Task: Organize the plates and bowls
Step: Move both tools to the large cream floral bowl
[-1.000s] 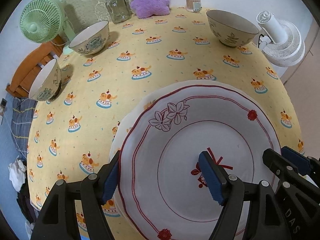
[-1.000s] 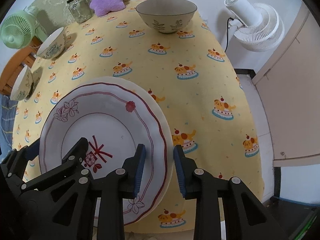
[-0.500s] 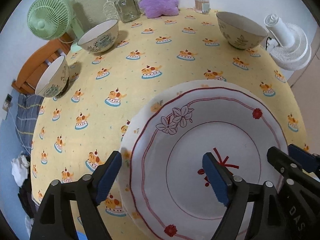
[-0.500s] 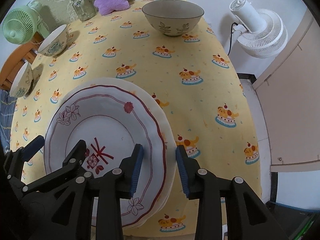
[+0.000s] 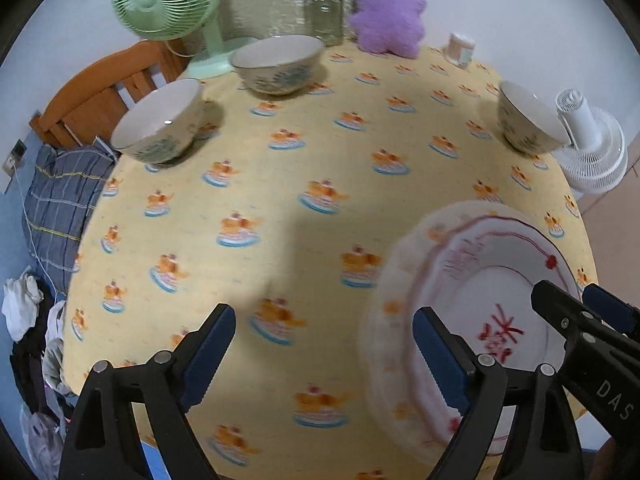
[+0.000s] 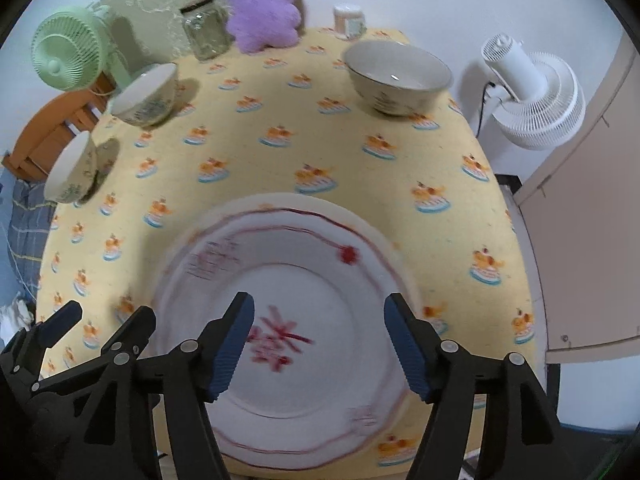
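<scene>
My left gripper (image 5: 324,352) hangs spread wide and empty above the yellow tablecloth (image 5: 280,184), just beside the stacked plates (image 5: 488,312); my right gripper (image 6: 320,344) is spread too, holding nothing, directly over the same plates (image 6: 304,312), which lie flat at the near edge of the cloth. From the plates, three bowls stand well apart: one far right (image 6: 398,76), two far left (image 6: 146,94) (image 6: 72,172). Beyond them a glass jar (image 6: 206,32) stands beside a purple plush (image 6: 264,8)
</scene>
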Demonstrator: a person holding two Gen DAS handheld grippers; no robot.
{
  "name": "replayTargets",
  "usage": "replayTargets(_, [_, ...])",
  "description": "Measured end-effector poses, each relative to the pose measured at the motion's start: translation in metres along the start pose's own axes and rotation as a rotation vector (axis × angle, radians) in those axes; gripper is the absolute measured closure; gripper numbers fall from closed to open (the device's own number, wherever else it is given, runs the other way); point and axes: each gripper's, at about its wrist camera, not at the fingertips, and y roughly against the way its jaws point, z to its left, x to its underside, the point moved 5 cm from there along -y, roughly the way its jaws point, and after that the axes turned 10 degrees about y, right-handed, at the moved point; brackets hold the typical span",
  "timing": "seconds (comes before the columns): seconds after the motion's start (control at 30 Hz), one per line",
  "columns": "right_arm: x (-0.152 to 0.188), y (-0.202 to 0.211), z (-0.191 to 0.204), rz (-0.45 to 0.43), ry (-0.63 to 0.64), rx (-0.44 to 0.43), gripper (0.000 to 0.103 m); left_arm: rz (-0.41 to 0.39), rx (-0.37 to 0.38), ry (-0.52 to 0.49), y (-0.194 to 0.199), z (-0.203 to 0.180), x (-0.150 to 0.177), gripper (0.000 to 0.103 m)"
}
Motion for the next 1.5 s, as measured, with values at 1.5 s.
replayTargets(1.5, [-0.17,-0.028,0.259,-0.191,-0.035,0.011,0.031,-0.15,0.081,-0.018,-0.047,0.216,-0.202,0.036])
